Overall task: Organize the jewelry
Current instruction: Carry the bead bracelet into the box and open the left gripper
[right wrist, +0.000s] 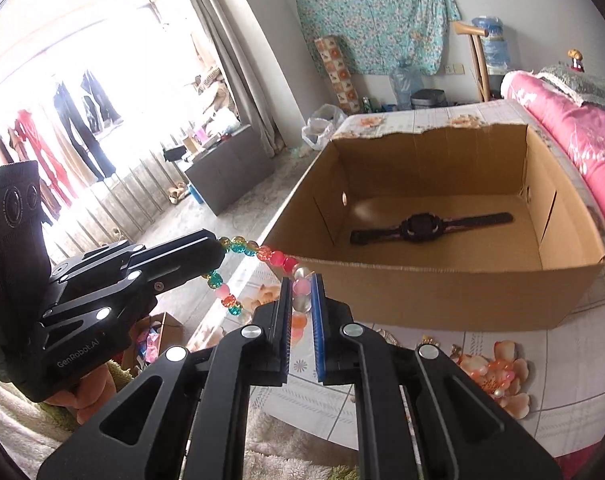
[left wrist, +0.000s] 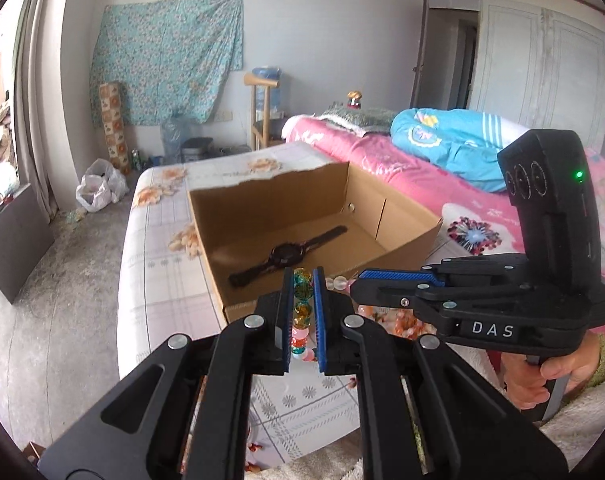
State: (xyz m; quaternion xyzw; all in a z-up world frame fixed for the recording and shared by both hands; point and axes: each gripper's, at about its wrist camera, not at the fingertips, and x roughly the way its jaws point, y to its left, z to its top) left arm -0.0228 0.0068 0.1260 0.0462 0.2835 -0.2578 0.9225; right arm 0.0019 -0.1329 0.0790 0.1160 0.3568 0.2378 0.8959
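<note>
A bracelet of coloured glass beads [right wrist: 262,252] hangs stretched between both grippers, just in front of the near wall of an open cardboard box [right wrist: 442,292]. My left gripper [left wrist: 302,280] is shut on the bracelet's teal and amber beads [left wrist: 302,292]. My right gripper [right wrist: 302,286] is shut on its pink and clear beads. In the left wrist view the right gripper [left wrist: 356,285] reaches in from the right. The right wrist view shows the left gripper [right wrist: 220,252] coming in from the left. A black wristwatch [right wrist: 422,226] lies flat on the box floor.
The box stands on a bed with a floral sheet [left wrist: 162,264]. The bed's edge and a bare floor [left wrist: 62,320] lie to the left. A pink quilt [left wrist: 402,172] and a blue garment [left wrist: 454,140] lie to the right. A hand [left wrist: 534,376] holds the right gripper's handle.
</note>
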